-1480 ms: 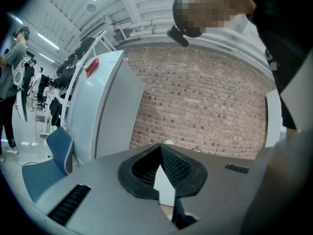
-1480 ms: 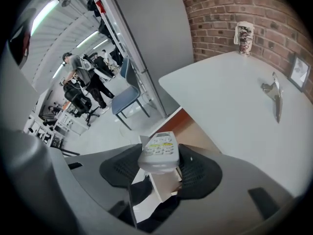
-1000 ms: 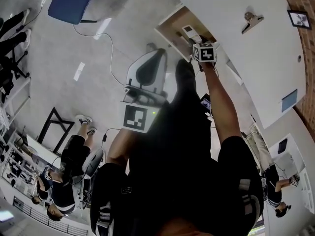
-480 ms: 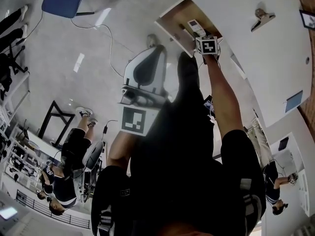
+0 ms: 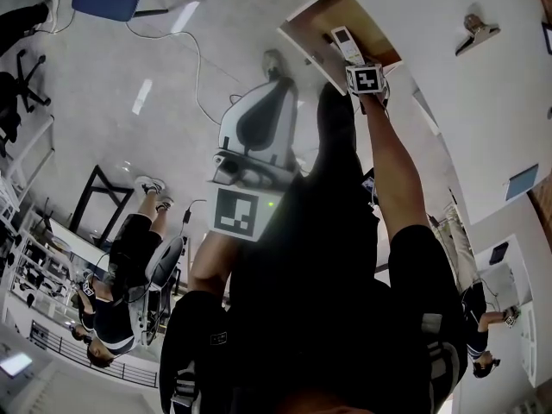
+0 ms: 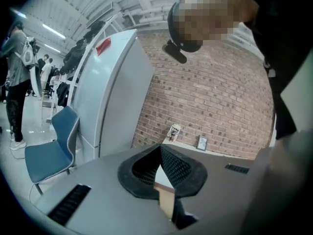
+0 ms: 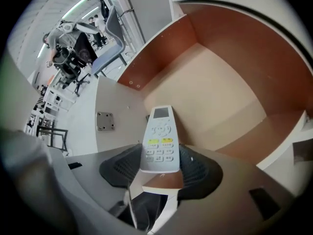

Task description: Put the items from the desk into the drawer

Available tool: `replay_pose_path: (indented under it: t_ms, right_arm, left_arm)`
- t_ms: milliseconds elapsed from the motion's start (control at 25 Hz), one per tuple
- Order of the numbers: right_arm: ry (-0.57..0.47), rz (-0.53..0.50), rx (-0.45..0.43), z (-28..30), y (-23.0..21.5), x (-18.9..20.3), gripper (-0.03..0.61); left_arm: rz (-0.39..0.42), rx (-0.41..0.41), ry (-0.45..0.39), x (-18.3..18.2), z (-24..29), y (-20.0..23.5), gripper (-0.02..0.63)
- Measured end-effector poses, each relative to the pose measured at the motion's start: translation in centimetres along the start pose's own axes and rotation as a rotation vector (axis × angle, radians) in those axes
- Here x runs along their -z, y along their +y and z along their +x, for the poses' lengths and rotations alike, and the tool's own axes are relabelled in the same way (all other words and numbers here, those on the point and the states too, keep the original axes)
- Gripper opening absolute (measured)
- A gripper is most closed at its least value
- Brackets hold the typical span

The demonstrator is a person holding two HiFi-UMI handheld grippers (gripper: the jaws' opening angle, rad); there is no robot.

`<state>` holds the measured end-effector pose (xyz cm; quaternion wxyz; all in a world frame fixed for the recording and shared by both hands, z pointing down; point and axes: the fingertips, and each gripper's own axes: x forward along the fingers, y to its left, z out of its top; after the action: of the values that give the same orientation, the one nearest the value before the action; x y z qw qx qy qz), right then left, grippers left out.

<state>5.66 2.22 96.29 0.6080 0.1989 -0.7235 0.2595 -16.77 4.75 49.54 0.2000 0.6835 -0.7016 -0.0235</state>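
Brick wall and grey cabinets closed off the far side of the room, and a white bench ran along under the wall with its drawer pulled out from the edge nearest the person.

I saw the right tongs pointing steeply down over that open drawer, clamped on the lower end of a white remote. The ribbed pads pressed both long sides, and the screen end stuck out ahead of them. From above, the remote hung over the drawer's near corner, off the wood, with bare drawer floor beyond it. The left tongs were held lower and nearly level beside the person's body, away from the bench. Their tips were together with nothing between them.

Further out, a binder clip lay on the bench top, well back from the drawer edge, with a small blue card further along toward the far end.

To my eye the step in hand was setting the remote down inside. It would go best if the tongs carried it past the side wall first. They could then sink until the screen end was close over the floor, and tip the remote flatter before the pads let go, so it would not drop or bounce. Placing it along one wall, or into a back corner, would leave room for the clip and the card. The grip sat near one end, so a quick swing might let the remote pivot.
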Motion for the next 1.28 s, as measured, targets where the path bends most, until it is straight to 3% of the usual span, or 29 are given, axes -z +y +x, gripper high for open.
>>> replay_pose_path:
  t_ms: [360, 600, 800, 960, 1280]
  right_arm:
    - [0.000, 0.077, -0.019, 0.5, -0.2, -0.7, 0.230]
    - [-0.045, 0.056, -0.014, -1.6, 0.3, -1.8, 0.218]
    - [-0.188, 0.039, -0.028, -6.6, 2.0, -3.9, 0.023]
    - [-0.319, 0.042, -0.049, -12.8, 3.9, -5.6, 0.002]
    - [-0.720, 0.031, -0.049, -30.1, 4.5, -10.9, 0.000]
  left_arm:
    - [-0.004, -0.006, 0.006, 0.3, -0.4, 0.3, -0.002]
    - [-0.005, -0.006, -0.010, 0.0, -1.0, -0.1, -0.002]
    - [0.003, 0.010, -0.032, -1.3, -1.5, -0.9, -0.002]
    - [0.014, 0.028, -0.048, -3.0, -2.4, -2.1, -0.002]
    - [0.061, 0.094, -0.094, -6.6, -2.6, -5.7, -0.002]
